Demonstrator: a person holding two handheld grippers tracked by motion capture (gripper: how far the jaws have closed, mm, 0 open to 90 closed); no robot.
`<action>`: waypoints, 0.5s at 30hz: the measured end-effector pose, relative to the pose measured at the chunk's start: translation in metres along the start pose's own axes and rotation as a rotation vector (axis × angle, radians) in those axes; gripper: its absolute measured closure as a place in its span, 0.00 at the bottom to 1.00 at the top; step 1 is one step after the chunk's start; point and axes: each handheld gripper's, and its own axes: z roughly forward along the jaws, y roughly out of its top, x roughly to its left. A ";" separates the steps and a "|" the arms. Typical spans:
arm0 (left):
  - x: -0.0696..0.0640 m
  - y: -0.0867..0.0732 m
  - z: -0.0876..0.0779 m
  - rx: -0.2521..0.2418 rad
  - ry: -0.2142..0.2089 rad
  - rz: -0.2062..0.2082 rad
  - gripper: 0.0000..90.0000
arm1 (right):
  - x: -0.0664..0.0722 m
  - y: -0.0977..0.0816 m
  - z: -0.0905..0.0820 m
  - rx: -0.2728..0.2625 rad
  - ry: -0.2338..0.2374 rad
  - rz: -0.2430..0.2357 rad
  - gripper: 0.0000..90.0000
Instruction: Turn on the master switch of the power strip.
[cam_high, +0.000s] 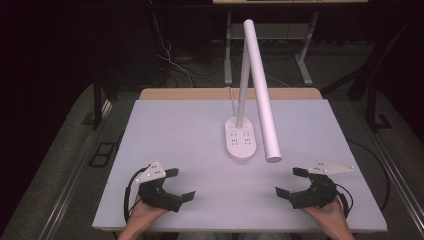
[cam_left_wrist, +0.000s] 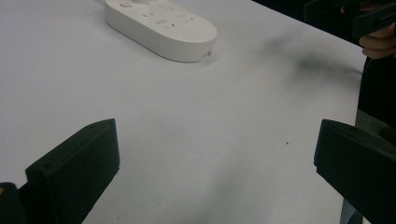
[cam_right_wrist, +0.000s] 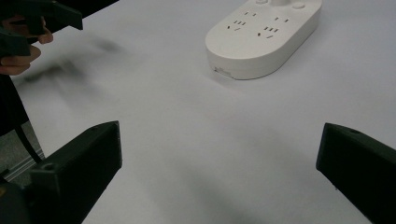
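Observation:
A white desk lamp stands at the middle of the table, its oval base (cam_high: 241, 142) carrying power sockets, with a slim stem and a long tube head (cam_high: 261, 90) slanting down to the right. The same base (cam_left_wrist: 161, 25) lies ahead in the left gripper view and the base (cam_right_wrist: 264, 37) also lies ahead in the right gripper view. My left gripper (cam_high: 179, 184) rests near the front left edge, jaws wide open and empty. My right gripper (cam_high: 291, 182) sits near the front right edge, also open with nothing between its jaws. Both point inward toward the lamp base.
The white table top (cam_high: 175, 130) has a wooden strip along its far edge. A cable (cam_high: 231, 97) runs from the lamp base off the back. Table legs and loose cables lie on the floor beyond.

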 end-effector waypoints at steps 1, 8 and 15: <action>0.000 0.000 0.000 0.001 0.001 -0.001 0.00 | -0.001 0.000 0.000 0.001 0.002 0.005 0.00; 0.001 0.000 0.000 -0.001 0.005 -0.004 0.00 | -0.002 -0.001 0.000 0.010 0.011 0.013 0.00; 0.001 -0.001 0.001 0.008 -0.001 -0.008 0.00 | -0.002 -0.002 0.000 0.027 0.024 0.018 0.00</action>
